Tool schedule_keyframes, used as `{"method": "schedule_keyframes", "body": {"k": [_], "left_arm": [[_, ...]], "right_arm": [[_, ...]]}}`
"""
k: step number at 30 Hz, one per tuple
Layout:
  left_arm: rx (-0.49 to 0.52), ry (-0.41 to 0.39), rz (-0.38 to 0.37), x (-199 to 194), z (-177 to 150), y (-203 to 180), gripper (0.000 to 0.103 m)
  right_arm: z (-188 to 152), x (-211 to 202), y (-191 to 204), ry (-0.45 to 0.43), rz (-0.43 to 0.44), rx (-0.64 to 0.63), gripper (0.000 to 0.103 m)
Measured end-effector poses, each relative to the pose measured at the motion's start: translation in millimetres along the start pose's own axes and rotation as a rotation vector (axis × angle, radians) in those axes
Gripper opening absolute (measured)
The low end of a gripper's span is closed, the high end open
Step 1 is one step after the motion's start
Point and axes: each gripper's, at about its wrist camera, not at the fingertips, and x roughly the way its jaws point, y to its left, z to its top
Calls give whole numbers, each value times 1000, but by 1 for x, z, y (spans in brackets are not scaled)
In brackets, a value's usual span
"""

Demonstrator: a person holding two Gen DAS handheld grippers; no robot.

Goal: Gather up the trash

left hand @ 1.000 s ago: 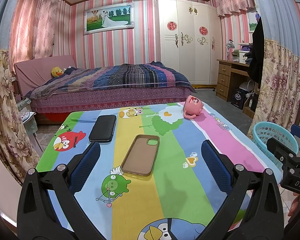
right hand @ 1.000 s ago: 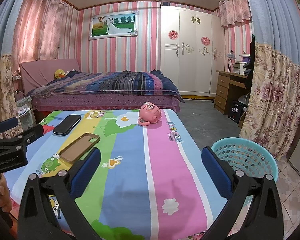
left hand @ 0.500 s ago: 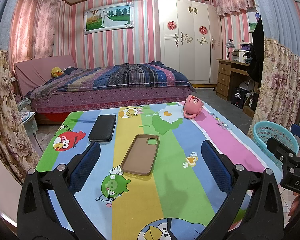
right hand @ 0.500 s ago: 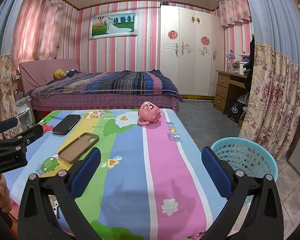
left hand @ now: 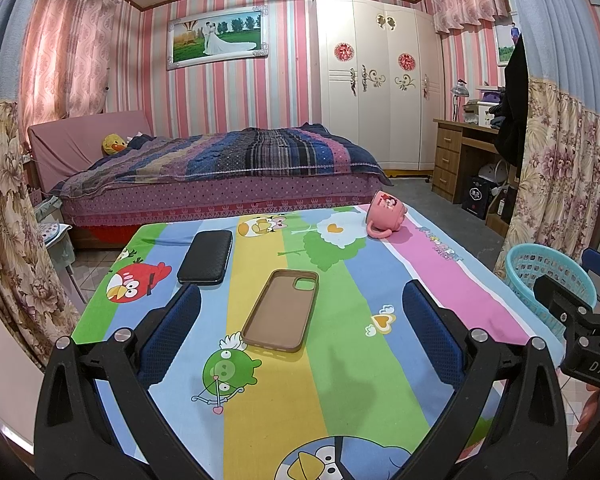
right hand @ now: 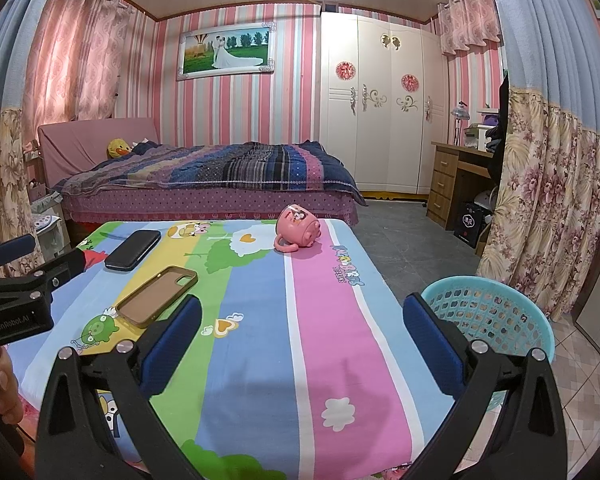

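Note:
A table with a striped cartoon cloth (left hand: pixel 340 360) (right hand: pixel 260 360) holds three things. A brown phone case (left hand: pixel 282 310) (right hand: pixel 156 296) lies open side up near the middle. A black case (left hand: pixel 206 256) (right hand: pixel 133 249) lies further back on the left. A pink mug (left hand: pixel 386 214) (right hand: pixel 298 230) lies tipped on its side at the far edge. My left gripper (left hand: pixel 300 332) hovers open over the near part of the cloth, just short of the brown case. My right gripper (right hand: pixel 300 332) is open above the pink stripe, holding nothing.
A turquoise plastic basket (left hand: pixel 548 276) (right hand: pixel 488 320) stands on the tiled floor off the table's right side. A bed (left hand: pixel 220 172) sits behind the table, a white wardrobe (right hand: pixel 380 104) and wooden desk (right hand: pixel 456 176) at back right, flowered curtains (right hand: pixel 540 200) on both sides.
The right wrist view has crept slightly, so the mug and cases sit a touch further left. Both grippers stay open and nothing on the table has moved.

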Motion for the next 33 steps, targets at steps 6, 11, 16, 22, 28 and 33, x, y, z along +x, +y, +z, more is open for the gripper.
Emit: {"method": "schedule_keyframes", "body": {"k": [6,11,16,22,28,33], "left_arm": [[-1,-2,0,-1,1,-1,98],[-1,-3,0,-1,1,-1,98],[0,-3,0,-1,1,-1,98],[0,-3,-1,-1,1,-1,98],[-1,-3,0,-1,1,-1,98],[-1,-4,-1,-1,0,-1,98]], "right_arm": [[0,0,-1,-1,-1,1,98],[0,1,-2,-2,-1,1,98],[0,2,-2,-2,-2,2,98],[0,1,-2,-3,-1,1,98],[-1,1,-2,-2,-1,2,98],[-1,1,-2,-3,-1,1,98]]}}
